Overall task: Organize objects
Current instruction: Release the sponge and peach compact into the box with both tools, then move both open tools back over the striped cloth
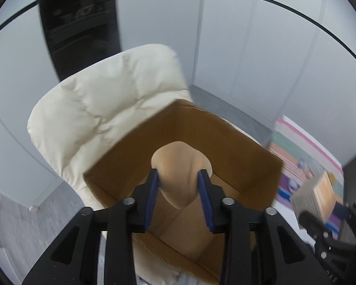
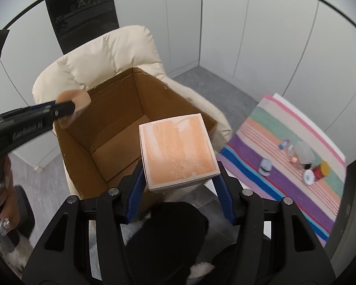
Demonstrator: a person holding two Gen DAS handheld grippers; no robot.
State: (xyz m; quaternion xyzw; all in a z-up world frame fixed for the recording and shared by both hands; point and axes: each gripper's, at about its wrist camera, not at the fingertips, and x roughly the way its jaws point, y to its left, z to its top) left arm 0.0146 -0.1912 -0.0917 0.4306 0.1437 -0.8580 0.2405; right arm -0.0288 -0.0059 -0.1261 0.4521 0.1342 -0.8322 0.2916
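Note:
An open brown cardboard box [image 1: 225,128] [image 2: 121,109] stands on a cream armchair. My left gripper [image 1: 178,174] hangs over the box's inside, shut on a soft beige pad-like object [image 1: 178,161] that sits between its blue pads. The right wrist view shows the same left gripper [image 2: 71,108] and beige object [image 2: 79,98] at the box's left rim. My right gripper [image 2: 179,168] is shut on a white carton with an orange face [image 2: 178,149], held above the box's near right corner. That carton [image 1: 318,194] also shows at the right edge of the left wrist view.
The cream armchair [image 2: 102,54] fills the space behind the box. A striped cloth [image 2: 284,128] to the right carries a red jar [image 2: 321,169], a white cap [image 2: 265,166] and small bottles. A black fluffy item [image 2: 168,232] lies below my right gripper. A hand [image 2: 4,178] grips the left handle.

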